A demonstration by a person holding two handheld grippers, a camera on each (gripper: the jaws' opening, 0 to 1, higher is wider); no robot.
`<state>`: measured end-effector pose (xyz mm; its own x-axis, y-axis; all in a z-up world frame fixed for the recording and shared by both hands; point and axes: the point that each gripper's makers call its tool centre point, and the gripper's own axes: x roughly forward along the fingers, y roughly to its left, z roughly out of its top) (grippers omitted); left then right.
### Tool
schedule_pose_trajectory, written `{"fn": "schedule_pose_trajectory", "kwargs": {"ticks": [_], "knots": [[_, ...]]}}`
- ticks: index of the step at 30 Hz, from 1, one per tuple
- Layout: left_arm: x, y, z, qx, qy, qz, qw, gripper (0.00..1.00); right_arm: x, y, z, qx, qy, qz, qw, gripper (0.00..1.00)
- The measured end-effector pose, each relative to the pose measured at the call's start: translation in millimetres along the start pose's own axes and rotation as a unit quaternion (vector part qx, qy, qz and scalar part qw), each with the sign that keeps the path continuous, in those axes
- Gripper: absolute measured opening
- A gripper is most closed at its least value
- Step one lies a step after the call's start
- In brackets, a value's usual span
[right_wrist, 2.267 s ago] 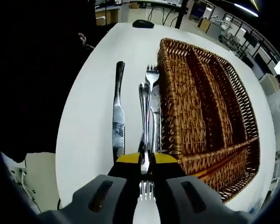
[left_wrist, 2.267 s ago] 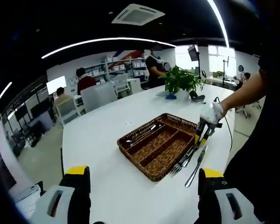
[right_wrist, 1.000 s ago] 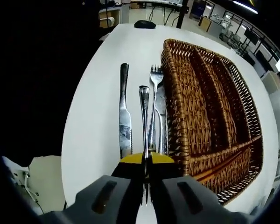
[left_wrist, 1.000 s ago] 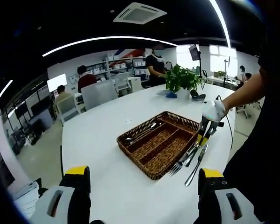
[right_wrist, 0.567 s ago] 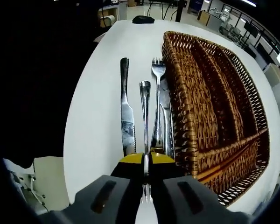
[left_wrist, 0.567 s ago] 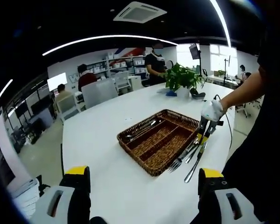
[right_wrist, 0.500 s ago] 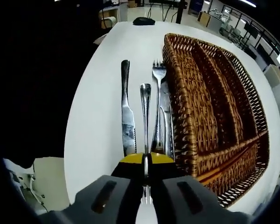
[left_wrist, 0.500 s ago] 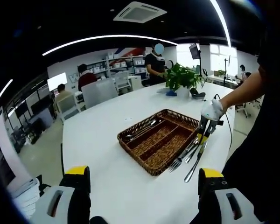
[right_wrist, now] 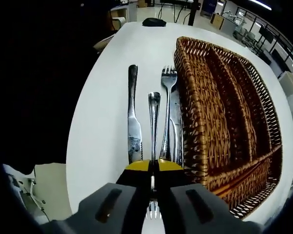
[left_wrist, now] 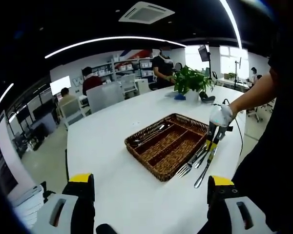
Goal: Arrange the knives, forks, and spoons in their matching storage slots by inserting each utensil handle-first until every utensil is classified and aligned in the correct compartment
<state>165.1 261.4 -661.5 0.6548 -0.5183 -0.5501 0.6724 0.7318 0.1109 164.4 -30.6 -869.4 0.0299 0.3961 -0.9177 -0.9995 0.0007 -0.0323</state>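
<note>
While the right gripper [right_wrist: 153, 171] sits at the bottom centre of the right gripper view, its jaws are clenched on a fork [right_wrist: 153, 127] — the tines poke out below the jaws and the handle runs straight up the frame, its rounded end pointing toward the top. To the left of that fork lies a knife [right_wrist: 133, 121] on the white table [right_wrist: 105, 97], long axis also up the frame, handle toward the top and blade toward the gripper. Just right of the held fork, a second fork [right_wrist: 166, 117] lies with its tines toward the top, and another piece of cutlery sits pressed against the wall of the wicker tray [right_wrist: 194, 131]; what kind cannot be told. The tray fills the right half of this view, its long compartments running up the frame.

From the left gripper view, the tray [left_wrist: 151, 165] sits mid-frame on the table [left_wrist: 102, 146], with cutlery [left_wrist: 149, 134] lying lengthwise in its far compartment. The right gripper [left_wrist: 212, 144] shows at centre right, over the loose cutlery beside the tray's near-right edge. The left gripper [left_wrist: 149, 207] has its jaws spread wide at the bottom corners — released, holding nothing.
</note>
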Motion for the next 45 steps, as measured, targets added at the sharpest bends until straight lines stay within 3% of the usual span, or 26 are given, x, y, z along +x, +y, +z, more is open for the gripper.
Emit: {"fn": "schedule_pose_trajectory", "kwargs": {"ticks": [6, 18, 26, 30, 45], "knots": [[-1, 3.1, -2.5, -0.001, 0.0, 0.001, 1.0, 1.0, 5, 7, -3.2, -0.007, 0.011, 0.005, 0.9999, 0.02], [3, 2.0, -4.8, -0.003, 0.0, -0.003, 1.0, 1.0, 4, 5, -1.1, 0.023, -0.004, 0.006, 0.9997, 0.0], [3, 2.5, -4.2, -0.002, 0.0, -0.002, 1.0, 1.0, 2, 9, 2.6, 0.011, -0.003, 0.002, 0.9999, 0.0], [4, 5.2, -3.0, -0.002, -0.001, 0.001, 1.0, 1.0, -7, 7, 8.2, 0.013, -0.001, -0.003, 0.9999, 0.0], [12, -3.8, 4.6, 0.002, -0.007, -0.005, 1.0, 1.0, -59, -17, 47.7, 0.01, -0.058, -0.05, 0.997, 0.0]]}}
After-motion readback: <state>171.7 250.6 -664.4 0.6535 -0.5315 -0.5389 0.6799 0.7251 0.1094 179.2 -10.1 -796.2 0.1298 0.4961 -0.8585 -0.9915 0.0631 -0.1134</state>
